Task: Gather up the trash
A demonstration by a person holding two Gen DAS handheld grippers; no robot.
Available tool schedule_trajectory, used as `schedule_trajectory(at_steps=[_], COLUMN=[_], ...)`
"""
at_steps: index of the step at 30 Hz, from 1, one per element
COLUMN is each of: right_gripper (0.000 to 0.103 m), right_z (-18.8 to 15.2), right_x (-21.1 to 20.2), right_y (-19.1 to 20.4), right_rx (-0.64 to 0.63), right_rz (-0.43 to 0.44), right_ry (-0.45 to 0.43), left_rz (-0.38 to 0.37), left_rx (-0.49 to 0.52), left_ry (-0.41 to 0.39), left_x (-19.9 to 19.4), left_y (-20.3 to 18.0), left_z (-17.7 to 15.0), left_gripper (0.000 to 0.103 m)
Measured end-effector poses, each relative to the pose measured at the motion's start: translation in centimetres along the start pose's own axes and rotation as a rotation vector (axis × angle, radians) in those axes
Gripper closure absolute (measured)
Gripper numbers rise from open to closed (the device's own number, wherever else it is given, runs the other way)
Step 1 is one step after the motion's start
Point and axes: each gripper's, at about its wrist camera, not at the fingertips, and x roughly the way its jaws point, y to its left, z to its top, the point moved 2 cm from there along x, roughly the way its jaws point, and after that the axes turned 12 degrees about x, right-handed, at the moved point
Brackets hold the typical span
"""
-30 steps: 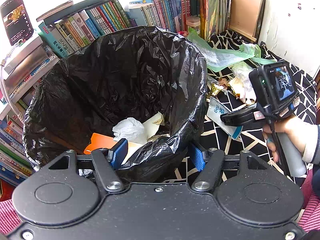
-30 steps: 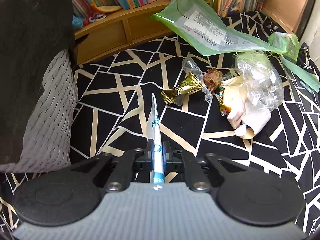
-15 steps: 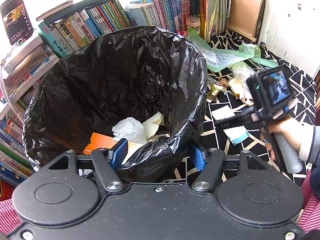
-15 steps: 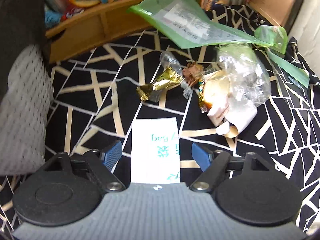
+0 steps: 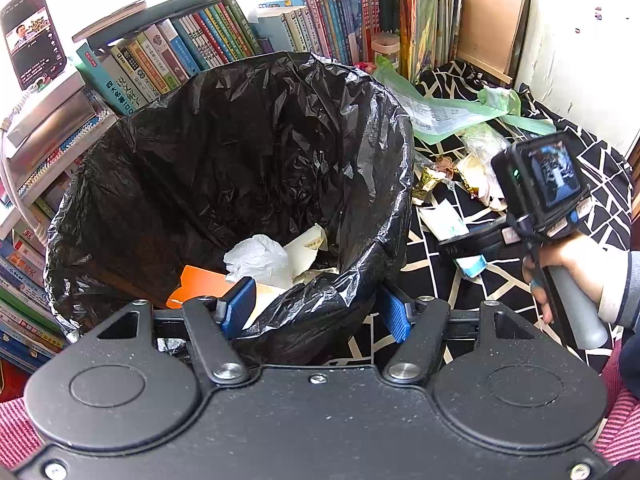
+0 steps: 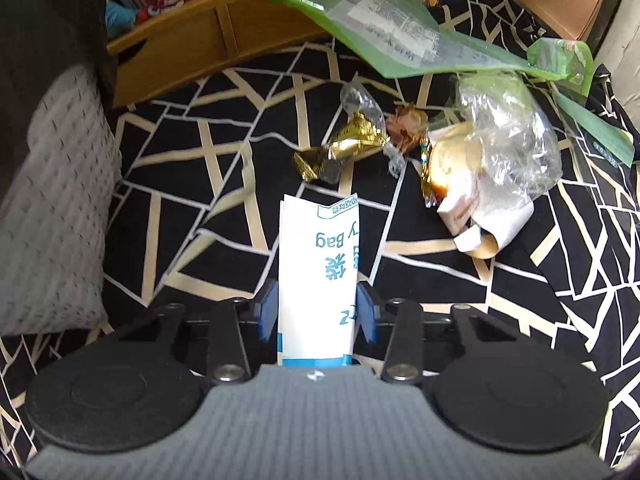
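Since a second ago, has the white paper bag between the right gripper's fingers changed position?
Yes. The white paper bag was held edge-on; now it lies flat on the patterned cloth, below the gold wrapper, right gripper closing around it.

Books (image 5: 224, 44): a long row, upright or leaning, spines outward, along the back. Further books (image 5: 20, 276) stacked flat at the left edge. Phone (image 5: 34, 36): upper left, standing, screen lit. Small jar (image 5: 386, 46): pale lid, standing among the books. Tan notebook (image 5: 492, 12): leaning against the white wall (image 5: 580, 48). Wooden shelf (image 6: 208, 36): light brown, its front edge meeting the cloth. Cloth (image 6: 224, 152): black with cream and white lines, spread flat. Red-striped fabric (image 5: 16, 428): lower corners.
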Motion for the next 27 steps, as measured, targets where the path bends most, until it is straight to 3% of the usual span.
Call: schedule_trajectory(at_steps=[8, 13, 18, 22, 27], right_gripper=[0.057, 0.057, 0.057, 0.057, 0.056], right_z=[2.4, 4.6, 6.3, 7.5, 8.1], right_x=[-3.4, -8.5, -14.4, -18.8, -20.9], right_y=[0.5, 1.7, 2.7, 3.5, 5.9], right_rx=[0.025, 0.011, -0.020, -0.002, -0.039], right_rz=[0.069, 0.158, 0.287, 0.442, 0.626], right_ry=[-0.105, -0.237, -0.357, -0.436, -0.435], left_rz=[0.001, 0.001, 0.001, 0.002, 0.003], left_rx=[0.001, 0.002, 0.002, 0.002, 0.003], left_ry=[0.000, 0.000, 0.000, 0.001, 0.000], left_x=[0.0, 0.0, 0.0, 0.0, 0.0], left_y=[-0.1, -0.1, -0.1, -0.1, -0.1], left_z=[0.0, 0.1, 0.1, 0.1, 0.1], left_gripper=[0.039, 0.039, 0.039, 0.039, 0.039])
